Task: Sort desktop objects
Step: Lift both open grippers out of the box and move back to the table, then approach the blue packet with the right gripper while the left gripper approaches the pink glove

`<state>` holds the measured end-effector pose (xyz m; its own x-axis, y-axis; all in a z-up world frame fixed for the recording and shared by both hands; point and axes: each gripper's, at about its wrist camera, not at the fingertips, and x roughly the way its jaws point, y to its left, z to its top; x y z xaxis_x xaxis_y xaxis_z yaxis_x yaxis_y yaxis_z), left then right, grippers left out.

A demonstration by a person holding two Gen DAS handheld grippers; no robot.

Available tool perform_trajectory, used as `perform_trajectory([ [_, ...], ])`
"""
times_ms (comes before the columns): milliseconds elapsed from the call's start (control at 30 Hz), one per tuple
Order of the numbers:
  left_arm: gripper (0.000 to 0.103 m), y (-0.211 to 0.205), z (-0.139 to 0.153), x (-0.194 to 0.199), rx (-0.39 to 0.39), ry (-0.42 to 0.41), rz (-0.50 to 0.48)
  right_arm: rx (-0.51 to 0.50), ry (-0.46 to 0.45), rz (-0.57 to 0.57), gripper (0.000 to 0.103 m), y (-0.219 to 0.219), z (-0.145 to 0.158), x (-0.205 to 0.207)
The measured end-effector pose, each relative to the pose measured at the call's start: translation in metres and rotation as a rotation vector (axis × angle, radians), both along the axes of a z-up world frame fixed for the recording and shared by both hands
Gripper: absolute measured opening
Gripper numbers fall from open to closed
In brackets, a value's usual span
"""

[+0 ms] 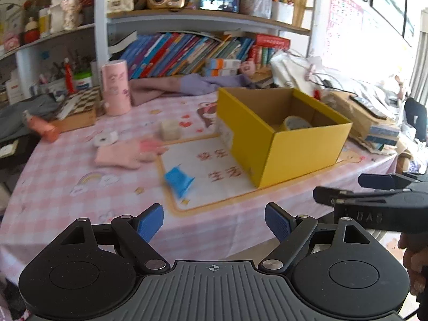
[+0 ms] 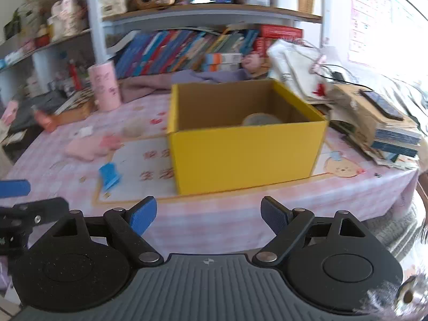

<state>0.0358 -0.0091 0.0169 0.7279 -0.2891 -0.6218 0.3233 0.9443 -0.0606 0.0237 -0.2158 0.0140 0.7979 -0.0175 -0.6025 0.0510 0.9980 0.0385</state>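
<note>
Hovering short of the table's near edge, the left gripper (image 1: 214, 220) has its blue-padded jaws spread wide with only tablecloth showing between them, and the right gripper (image 2: 208, 214) beside it stands just as wide and just as empty; neither pad touches anything. That spread looks like readiness for a pick, since the loose things lie ahead on the pink checked table (image 1: 67, 165): a small blue object (image 1: 178, 182) nearest, on the printed mat just left of the yellow box (image 1: 270, 144), then a pink cloth piece (image 1: 117, 156), a small white item (image 1: 105, 139) and a pale cube-like thing (image 1: 169, 130) farther back. The box stands open-topped within both grippers' reach, probably as the bin for sorting, and a roll of tape (image 1: 295, 123) already lies on its floor. Much is hard to read: both views are smeared, so what the blue object is, and whether the pale cube is a container or a block, I cannot tell. Most of the box's floor is hidden behind its front wall. In the left view the right gripper shows only as a dark side profile at the frame's edge, with part of a hand (image 1: 413, 262) below it.
</note>
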Motion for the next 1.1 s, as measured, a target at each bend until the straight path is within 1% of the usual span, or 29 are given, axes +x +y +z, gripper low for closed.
perform_trajectory([
  [167, 0.086, 0.017, -0.003, -0.01, 0.019, -0.006, 0.04, -0.036, 0.016, 0.08, 0.085, 0.028, -0.009, -0.009],
  [367, 0.086, 0.033, -0.008, -0.013, 0.015, 0.009, 0.086, -0.024, 0.034, 0.135, 0.085, 0.051, -0.014, -0.01],
  [600, 0.086, 0.049, -0.011, -0.011, -0.004, 0.026, 0.128, -0.023, 0.054, 0.195, 0.084, 0.067, -0.017, -0.01],
  [833, 0.086, 0.064, -0.013, -0.011, -0.023, 0.023, 0.159, -0.03, 0.059, 0.226, 0.078, 0.08, -0.017, -0.004],
  [1100, 0.086, 0.077, -0.012, -0.01, -0.015, -0.001, 0.194, -0.033, 0.075, 0.265, 0.07, 0.095, -0.018, 0.004],
])
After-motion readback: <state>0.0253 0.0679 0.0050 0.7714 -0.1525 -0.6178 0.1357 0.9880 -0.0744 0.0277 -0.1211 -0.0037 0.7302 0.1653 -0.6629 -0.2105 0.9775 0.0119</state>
